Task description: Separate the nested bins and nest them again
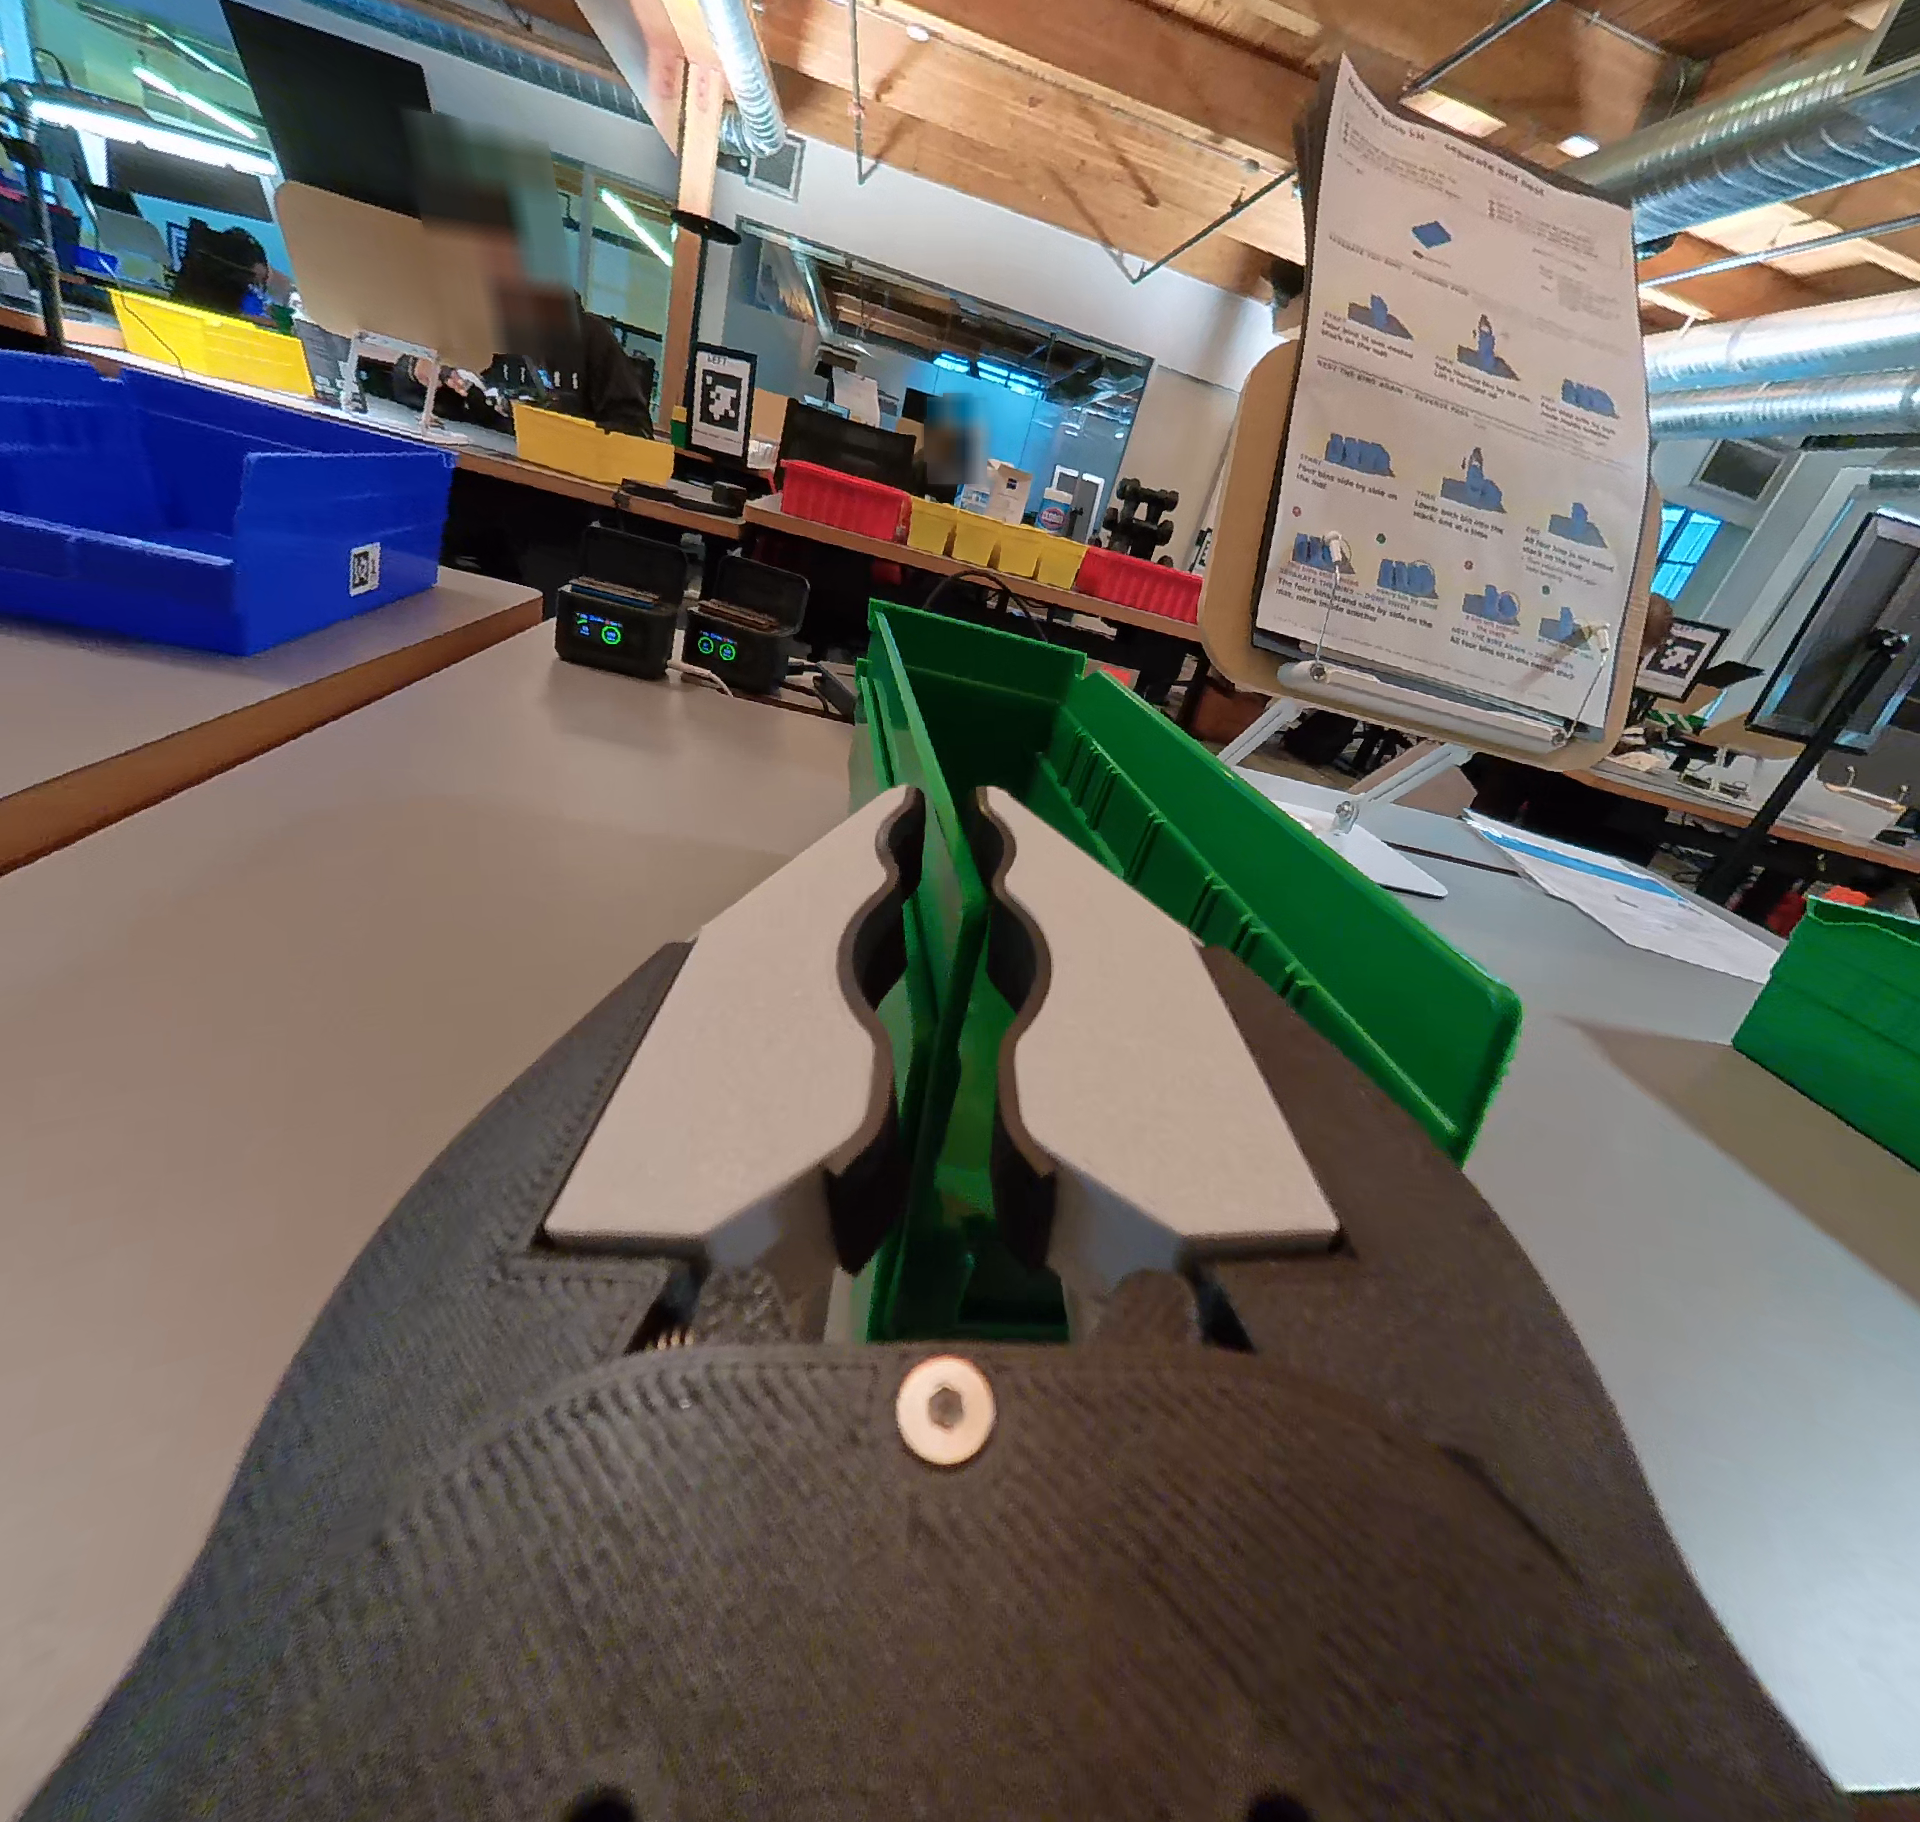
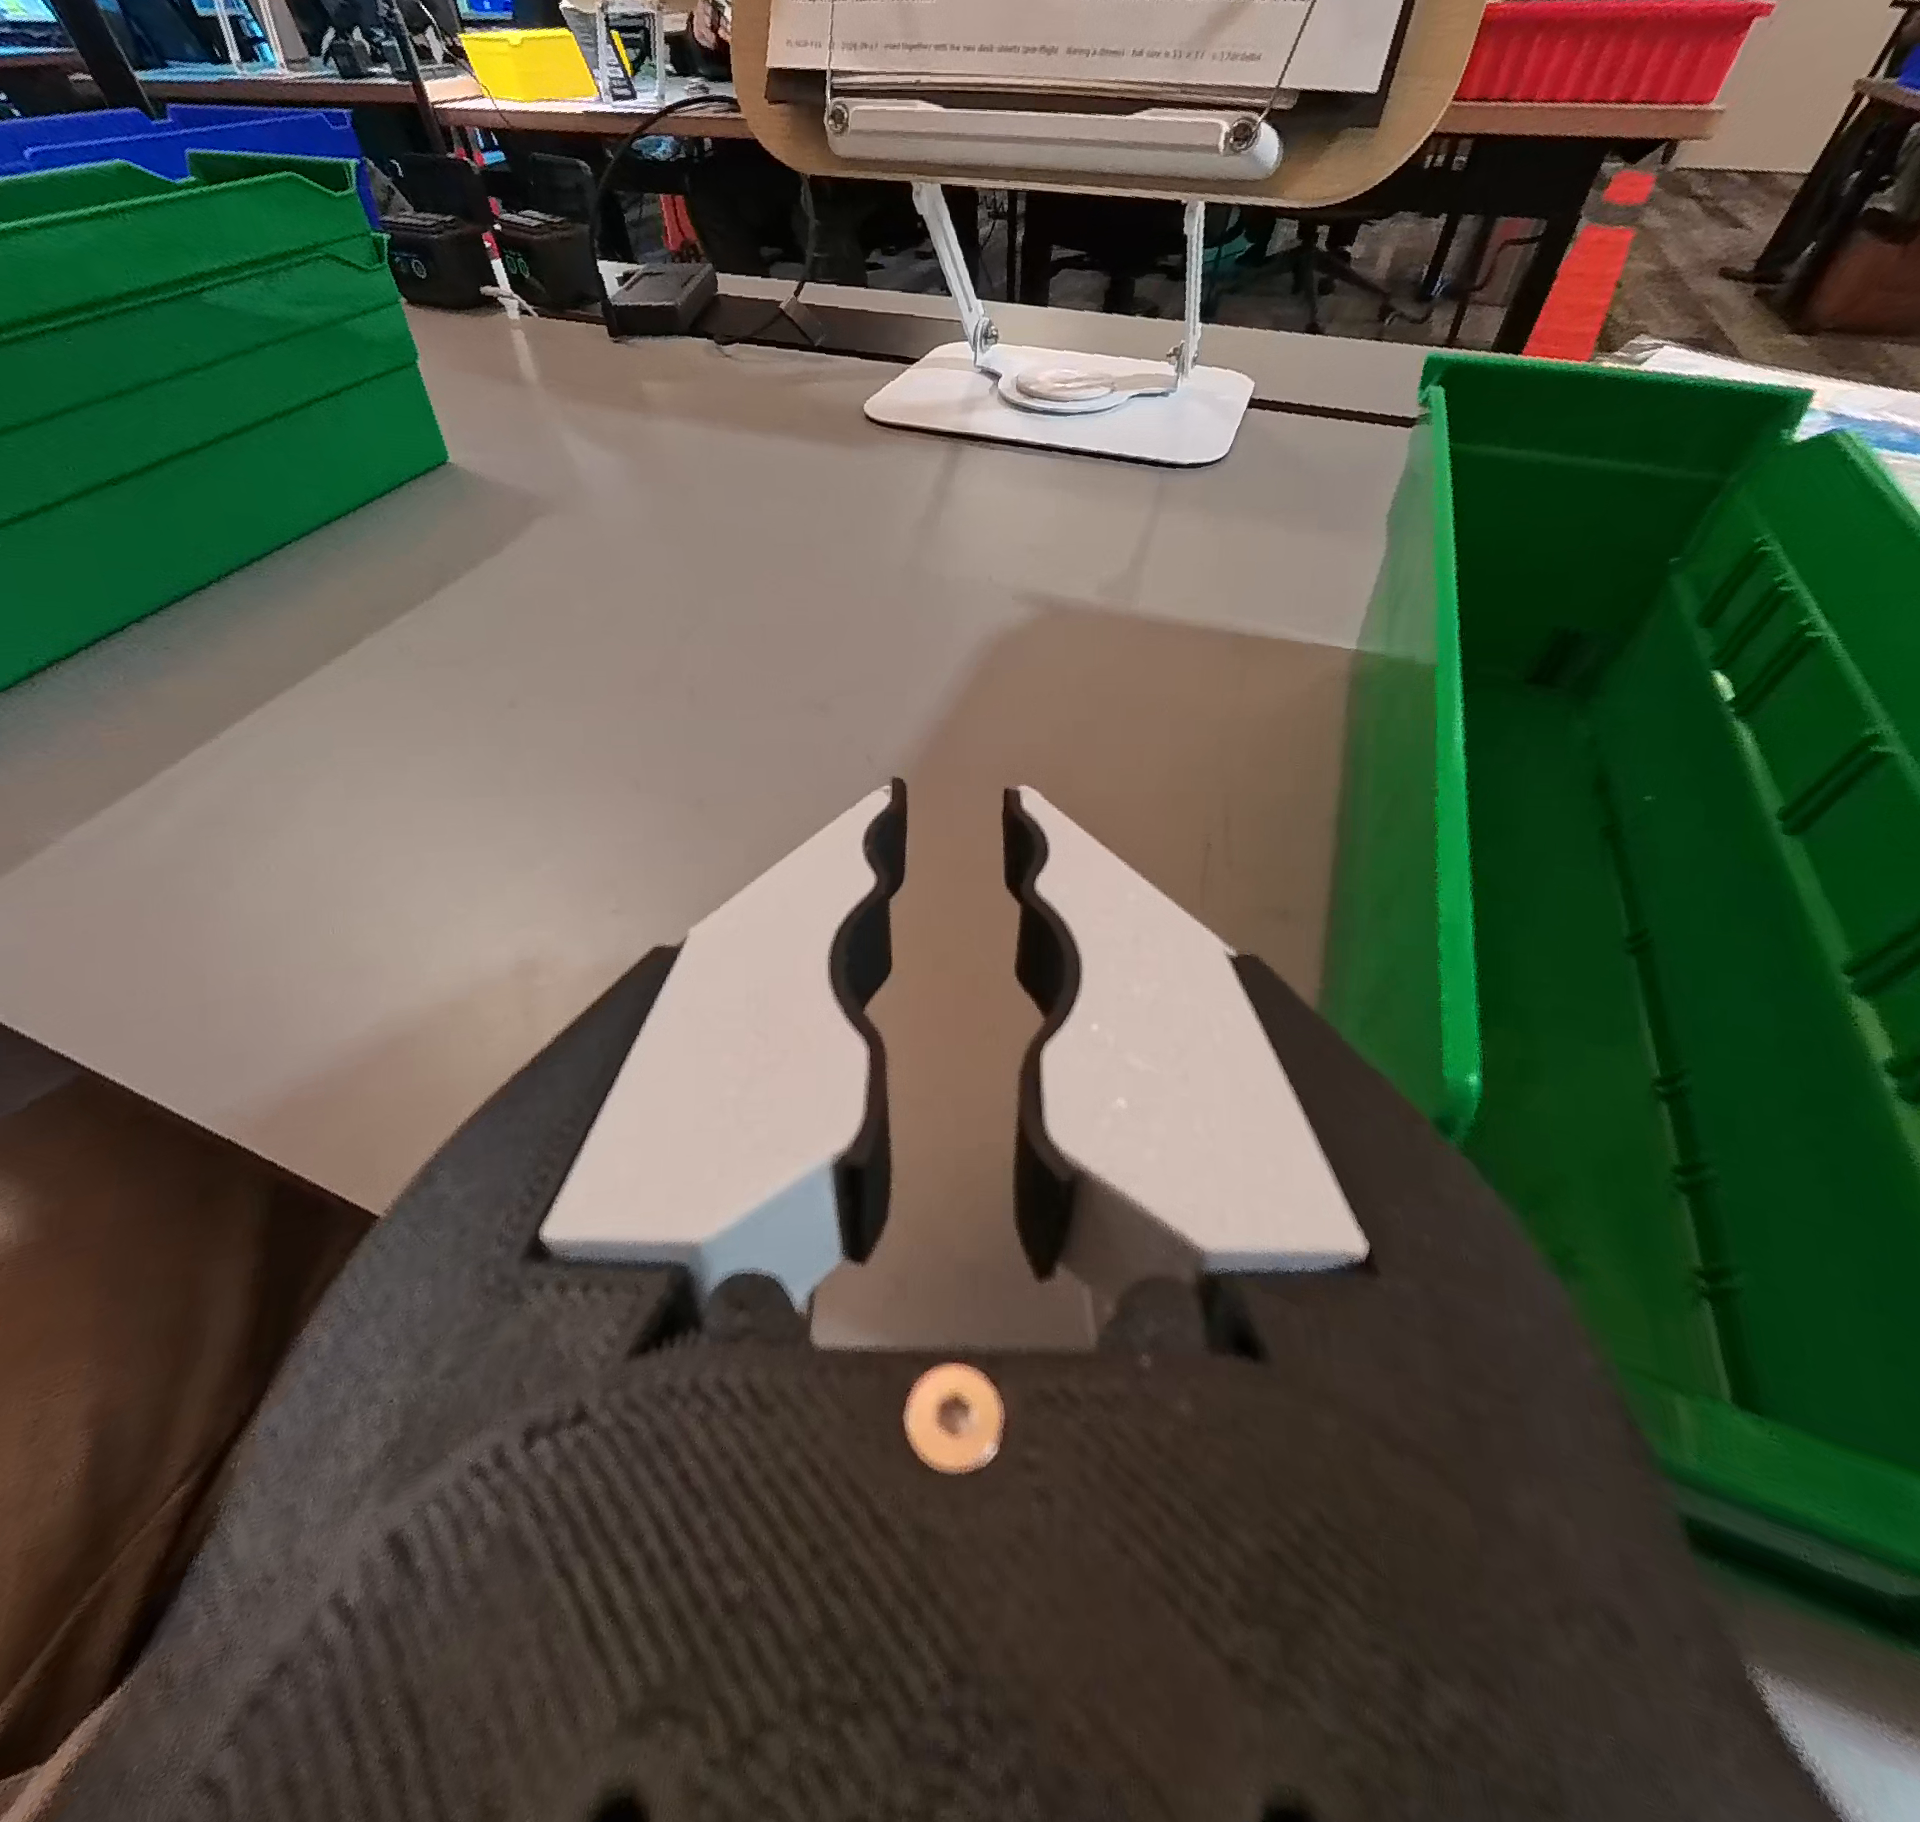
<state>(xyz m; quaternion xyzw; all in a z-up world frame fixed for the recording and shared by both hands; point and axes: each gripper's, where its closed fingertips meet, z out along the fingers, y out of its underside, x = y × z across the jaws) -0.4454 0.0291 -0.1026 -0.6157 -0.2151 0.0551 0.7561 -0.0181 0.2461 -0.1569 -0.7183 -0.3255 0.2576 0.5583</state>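
Note:
In the left wrist view my left gripper (image 1: 951, 806) is shut on the long side wall of a green bin (image 1: 1226, 899), which runs away from me over the grey table. More green edges show just outside that wall, so I cannot tell whether it sits in another bin. In the right wrist view a stack of nested green bins (image 2: 187, 401) stands at the left. A single open green bin (image 2: 1621, 889) stands at the right. My right gripper (image 2: 951, 801) is open and empty, low over the table between them.
A document stand (image 2: 1060, 401) with an instruction sheet stands at the table's far edge. Two black charger cases (image 1: 675, 629) and cables lie behind the bin. A blue bin (image 1: 208, 525) sits on the neighbouring table at the left. Another green bin (image 1: 1839, 1024) is at the right.

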